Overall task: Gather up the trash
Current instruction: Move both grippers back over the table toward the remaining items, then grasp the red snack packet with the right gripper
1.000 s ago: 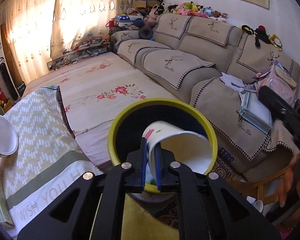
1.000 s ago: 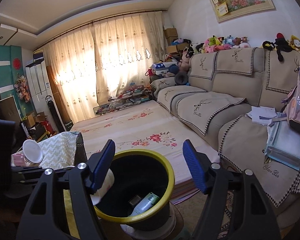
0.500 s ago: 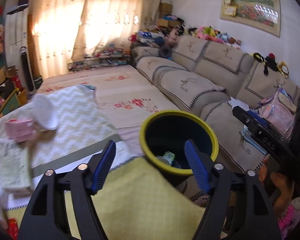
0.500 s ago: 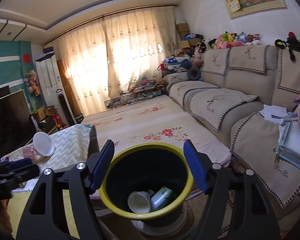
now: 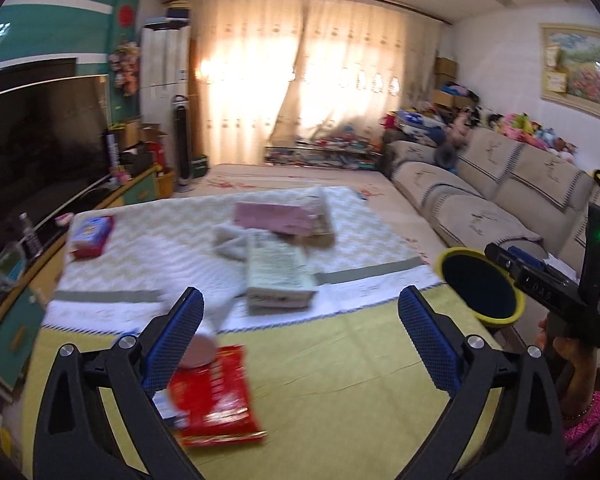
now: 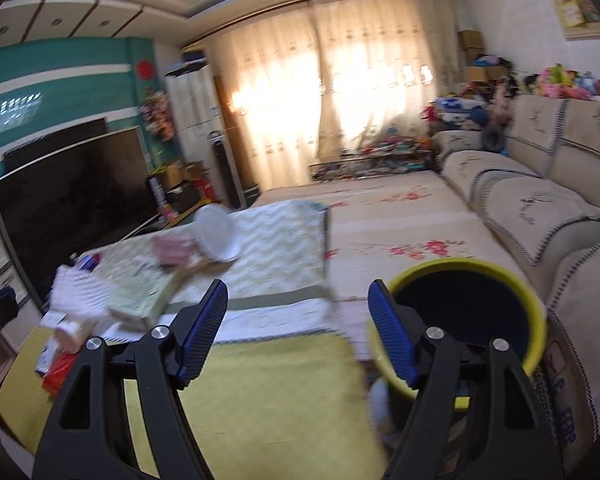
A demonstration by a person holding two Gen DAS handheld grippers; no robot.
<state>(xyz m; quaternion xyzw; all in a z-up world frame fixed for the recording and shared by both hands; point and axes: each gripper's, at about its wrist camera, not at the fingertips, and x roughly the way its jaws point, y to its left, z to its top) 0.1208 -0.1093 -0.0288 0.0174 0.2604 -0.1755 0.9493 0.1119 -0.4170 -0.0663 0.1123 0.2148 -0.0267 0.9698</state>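
Over the table: the left gripper (image 5: pixel 300 336) and the right gripper (image 6: pixel 298 328) both hung above its yellow-green front cloth (image 5: pixel 340 380).
Left jaws: spread wide, with nothing between them.
Right jaws: spread wide as well, holding nothing.
Trash count: one red wrapper (image 5: pixel 216 396) lay near the front left edge, just beside the left gripper's left finger; one pale round disc (image 5: pixel 198 352), blurred, touched the wrapper's upper edge.
Other items: one red-and-blue pack (image 5: pixel 92 236) at the far left, one pink box (image 5: pixel 276 218) at the middle, one pale green packet (image 5: pixel 278 276) in front of it, and one white round lid (image 6: pixel 216 238) standing tilted beside the pink box.
Bin: one yellow-rimmed bin (image 6: pixel 500 276) stood off the table's right edge, beside the sofa (image 6: pixel 540 208); its dark inside showed no contents from either view.
Surface: a white zigzag cloth (image 5: pixel 160 256) covered the table's far part.
Room: a dark television (image 5: pixel 40 152) stood to the left and lit curtains (image 5: pixel 300 80) hung at the back.
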